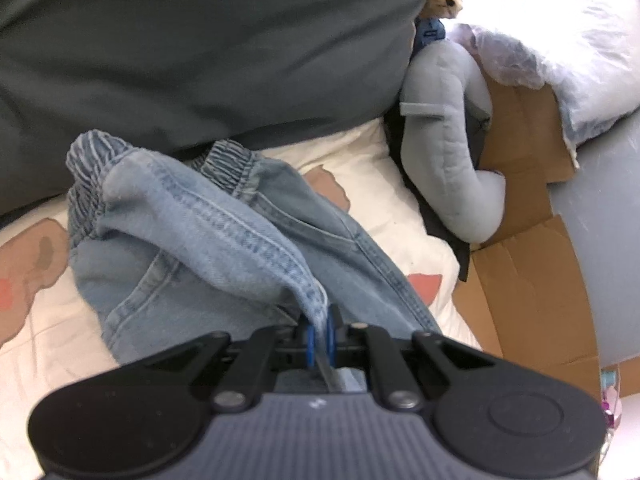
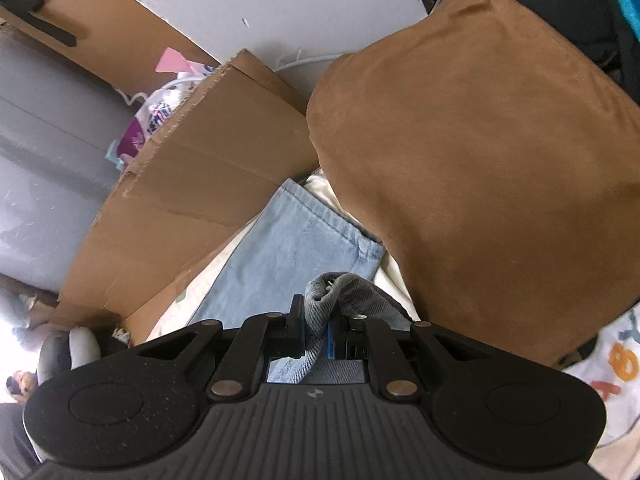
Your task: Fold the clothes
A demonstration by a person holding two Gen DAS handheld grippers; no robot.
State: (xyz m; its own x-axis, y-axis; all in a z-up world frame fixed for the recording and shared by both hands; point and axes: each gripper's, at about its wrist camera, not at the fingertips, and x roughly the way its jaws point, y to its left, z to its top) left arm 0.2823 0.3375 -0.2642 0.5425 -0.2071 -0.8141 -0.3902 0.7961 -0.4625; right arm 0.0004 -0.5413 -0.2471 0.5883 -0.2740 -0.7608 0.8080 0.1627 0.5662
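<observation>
1. Up close, my left hand-held gripper [image 1: 319,334] is clamped on a fold of the light blue jeans [image 1: 224,240].
2. My right hand-held gripper [image 2: 318,330] is pinching a bunched denim edge.
3. Beyond, the jeans lie on the white patterned bed sheet [image 1: 360,168].
4. Farthest back: grey pillow [image 1: 200,48], brown cushion [image 2: 480,160], cardboard [image 2: 192,184].

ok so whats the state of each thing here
left claw: shut on a fold of the jeans
right claw: shut on bunched denim
jeans: crumpled on the bed, elastic waistband up
jeans leg: lying flat
cardboard box: flaps open
</observation>
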